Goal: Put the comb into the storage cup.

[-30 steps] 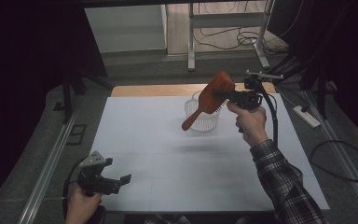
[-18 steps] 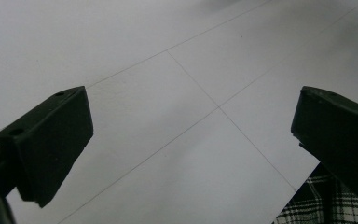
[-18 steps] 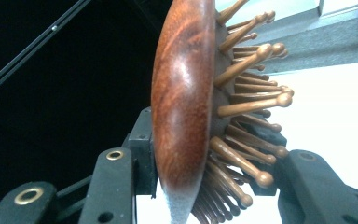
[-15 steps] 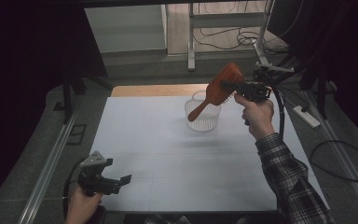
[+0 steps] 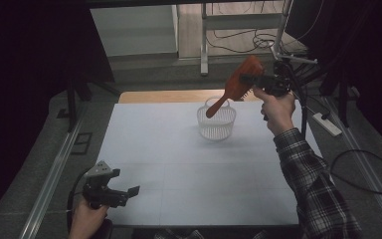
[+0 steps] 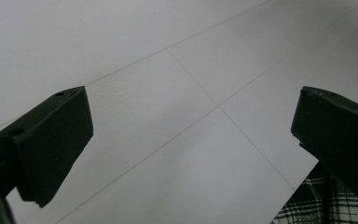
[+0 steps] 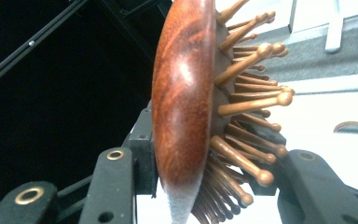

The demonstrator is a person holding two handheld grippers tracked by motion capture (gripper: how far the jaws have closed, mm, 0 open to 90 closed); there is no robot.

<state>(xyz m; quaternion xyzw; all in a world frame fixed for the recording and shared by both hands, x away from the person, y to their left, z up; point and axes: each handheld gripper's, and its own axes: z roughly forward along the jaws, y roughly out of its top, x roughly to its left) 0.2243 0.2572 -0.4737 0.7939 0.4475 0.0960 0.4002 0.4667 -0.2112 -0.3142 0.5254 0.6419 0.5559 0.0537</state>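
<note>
My right gripper (image 5: 247, 78) is shut on a reddish wooden hairbrush (image 5: 238, 85), held in the air above the far side of the table. Its handle slants down toward a white plastic basket (image 5: 216, 120) that stands on the table below. In the right gripper view the brush (image 7: 186, 93) fills the middle, with its wooden back to the left and its pegs to the right, clamped between my jaws. My left gripper (image 5: 127, 191) hovers low at the near left corner of the table, open with nothing between its fingers (image 6: 51, 140).
The table (image 5: 179, 164) is white with faint grid lines. A plaid sleeve (image 5: 313, 189) reaches along its right side. Cables and a power strip (image 5: 328, 124) lie on the floor to the right, and metal frame legs stand behind the table.
My right gripper has lifted the hairbrush up and to the right, away from the basket. The left gripper has stayed put.
</note>
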